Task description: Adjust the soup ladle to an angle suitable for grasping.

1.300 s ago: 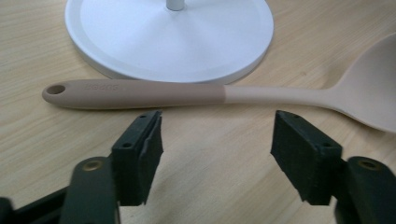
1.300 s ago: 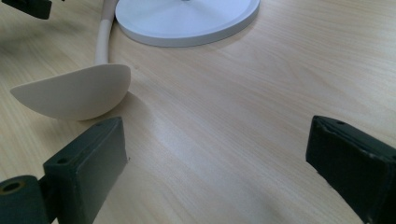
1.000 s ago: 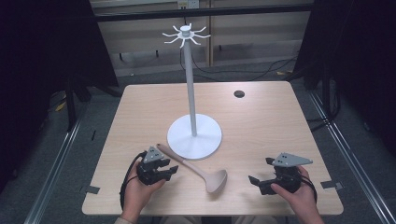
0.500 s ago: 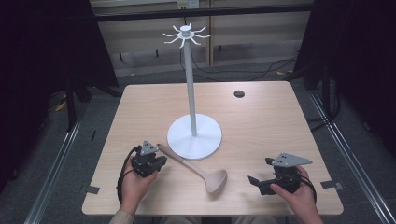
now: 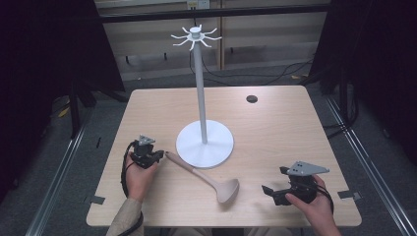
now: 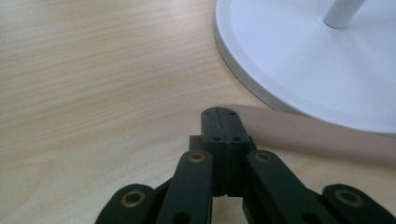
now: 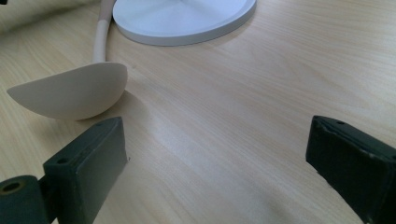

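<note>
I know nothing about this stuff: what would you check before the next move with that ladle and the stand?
1. Left gripper at the ladle handle tip: ok, it sits right by the tip.
2. Left jaws open to take the handle: not ok, the left gripper view shows them pressed together with nothing between.
3. Right gripper ready: ok, jaws wide apart over bare table, the ladle bowl just ahead.
4. Ladle free to lift: cannot tell, the handle runs along the rim of the stand base and may touch it.
5. Stand upright with hooks free: ok, nothing hangs from them.
</note>
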`<state>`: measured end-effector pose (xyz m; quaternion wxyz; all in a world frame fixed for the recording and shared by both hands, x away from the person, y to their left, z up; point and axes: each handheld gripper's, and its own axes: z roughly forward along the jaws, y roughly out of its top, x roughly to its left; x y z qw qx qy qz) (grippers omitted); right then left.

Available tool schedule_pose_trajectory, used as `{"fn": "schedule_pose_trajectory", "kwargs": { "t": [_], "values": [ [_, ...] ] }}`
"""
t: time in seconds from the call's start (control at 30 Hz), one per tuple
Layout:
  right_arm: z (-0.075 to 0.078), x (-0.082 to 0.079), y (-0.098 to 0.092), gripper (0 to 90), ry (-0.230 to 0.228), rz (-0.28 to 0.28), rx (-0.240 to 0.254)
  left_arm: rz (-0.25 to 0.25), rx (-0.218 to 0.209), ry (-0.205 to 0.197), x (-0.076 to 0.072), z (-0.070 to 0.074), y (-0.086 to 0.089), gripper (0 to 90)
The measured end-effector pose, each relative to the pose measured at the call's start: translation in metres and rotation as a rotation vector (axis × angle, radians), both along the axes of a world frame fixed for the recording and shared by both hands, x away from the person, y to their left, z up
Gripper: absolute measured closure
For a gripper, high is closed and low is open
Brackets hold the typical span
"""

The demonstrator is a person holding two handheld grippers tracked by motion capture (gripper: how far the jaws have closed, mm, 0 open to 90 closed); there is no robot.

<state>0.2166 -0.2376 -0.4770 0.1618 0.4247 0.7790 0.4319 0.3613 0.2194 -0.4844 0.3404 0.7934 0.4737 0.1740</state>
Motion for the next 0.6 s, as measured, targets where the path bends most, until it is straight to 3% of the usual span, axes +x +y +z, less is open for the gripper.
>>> {"fn": "schedule_pose_trajectory", "kwargs": {
  "t": [0.23,0.47,0.6],
  "values": [
    [0.0,0.0,0.0,4.6,-0.001,0.004,-0.001,0.048,0.007,0.019,0.02,-0.01,0.002,90.0],
    [-0.001,0.0,-0.002,4.6,0.003,-0.003,-0.001,0.024,0.004,0.018,0.029,-0.012,-0.003,90.0],
    [-0.001,0.0,-0.003,4.6,0.003,-0.007,0.001,0.01,0.035,0.026,0.034,-0.012,-0.012,90.0]
  ]
}}
